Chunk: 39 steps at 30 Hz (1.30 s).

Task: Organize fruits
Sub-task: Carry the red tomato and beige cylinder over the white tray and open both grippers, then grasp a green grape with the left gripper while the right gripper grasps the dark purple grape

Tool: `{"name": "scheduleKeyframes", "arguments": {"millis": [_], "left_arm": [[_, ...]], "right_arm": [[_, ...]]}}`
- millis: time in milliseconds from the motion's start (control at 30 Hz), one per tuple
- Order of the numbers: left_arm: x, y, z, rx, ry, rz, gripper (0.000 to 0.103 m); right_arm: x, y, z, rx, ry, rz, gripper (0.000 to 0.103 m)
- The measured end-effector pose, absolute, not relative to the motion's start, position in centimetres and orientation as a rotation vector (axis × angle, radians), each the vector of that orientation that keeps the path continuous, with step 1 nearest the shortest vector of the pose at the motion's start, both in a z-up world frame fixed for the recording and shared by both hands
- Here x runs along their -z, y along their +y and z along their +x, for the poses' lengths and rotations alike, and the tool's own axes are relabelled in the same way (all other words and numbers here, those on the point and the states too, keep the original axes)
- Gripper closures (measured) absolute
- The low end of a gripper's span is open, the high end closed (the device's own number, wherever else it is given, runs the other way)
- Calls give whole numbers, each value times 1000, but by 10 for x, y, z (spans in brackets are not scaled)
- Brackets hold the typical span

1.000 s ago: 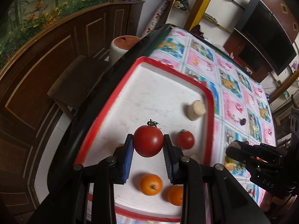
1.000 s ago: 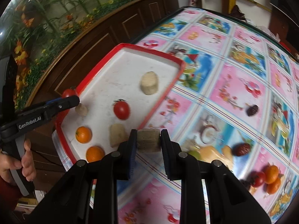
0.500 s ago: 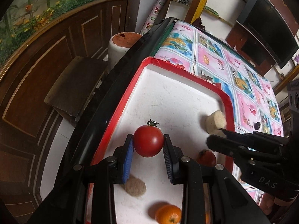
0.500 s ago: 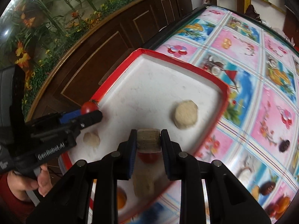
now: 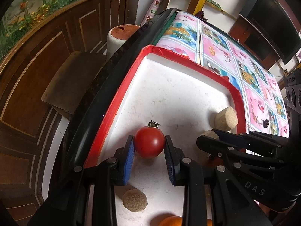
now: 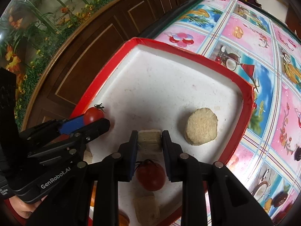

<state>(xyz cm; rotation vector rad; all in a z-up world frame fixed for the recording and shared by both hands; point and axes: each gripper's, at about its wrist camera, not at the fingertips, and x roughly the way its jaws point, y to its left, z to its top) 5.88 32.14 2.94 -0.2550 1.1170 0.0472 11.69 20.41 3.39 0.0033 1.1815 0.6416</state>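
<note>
My left gripper (image 5: pixel 149 144) is shut on a red tomato (image 5: pixel 149 144) with a green stem, held over the white tray with the red rim (image 5: pixel 188 58). In the right wrist view that tomato (image 6: pixel 93 115) shows at the tips of the left gripper (image 6: pixel 94 120). My right gripper (image 6: pixel 150 141) is shut on a beige cut piece (image 6: pixel 150 141), over the tray (image 6: pixel 188 52). Its tips (image 5: pixel 210 136) reach in from the right in the left wrist view. A round beige piece (image 6: pixel 201 129) lies on the tray to its right. Under it lies another tomato (image 6: pixel 150 176).
More beige pieces (image 5: pixel 134 200) (image 6: pixel 146 208) and an orange (image 5: pixel 171 221) lie at the tray's near end. A fruit-print cloth (image 6: pixel 263 37) covers the table, with small dark fruits (image 6: pixel 298 154) on it. A stool (image 5: pixel 123 35) and wooden cabinets stand beyond the table's left edge.
Both grippers have moved forward over the tray, each keeping its grip. The right one came from above the tablecloth to above the tray, close beside the left.
</note>
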Motion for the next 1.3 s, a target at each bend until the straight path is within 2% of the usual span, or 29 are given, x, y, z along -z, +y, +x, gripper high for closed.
{"name": "scheduleKeyframes", "arguments": {"millis": [367, 433, 467, 533, 767, 867, 900, 933, 1100, 1300], "left_arm": [[-24, 318, 59, -55, 1133, -241, 72], [-24, 318, 58, -60, 1135, -245, 63], [-25, 319, 57, -74, 1132, -245, 59], [-26, 322, 55, -88, 1123, -253, 43], [-33, 324, 49, -106, 1109, -255, 35], [-38, 320, 45, -108, 1099, -248, 28], [-39, 319, 44, -109, 1096, -245, 26], [-41, 317, 42, -109, 1091, -238, 26], [-54, 306, 36, -100, 1065, -215, 26], [-69, 282, 24, -60, 1029, -224, 25]], "right_arm": [[-31, 211, 116, -625, 1172, -31, 75], [-32, 210, 115, -621, 1172, -30, 74], [-32, 209, 115, -617, 1172, -26, 73], [-35, 205, 113, -606, 1163, -18, 63], [-50, 189, 102, -619, 1120, -7, 59], [-58, 180, 95, -626, 1096, 2, 50], [-60, 176, 92, -625, 1085, 4, 44], [-62, 174, 90, -624, 1079, 5, 39], [-70, 156, 79, -604, 1060, 25, 29], [-74, 120, 66, -563, 1050, 72, 27]]}}
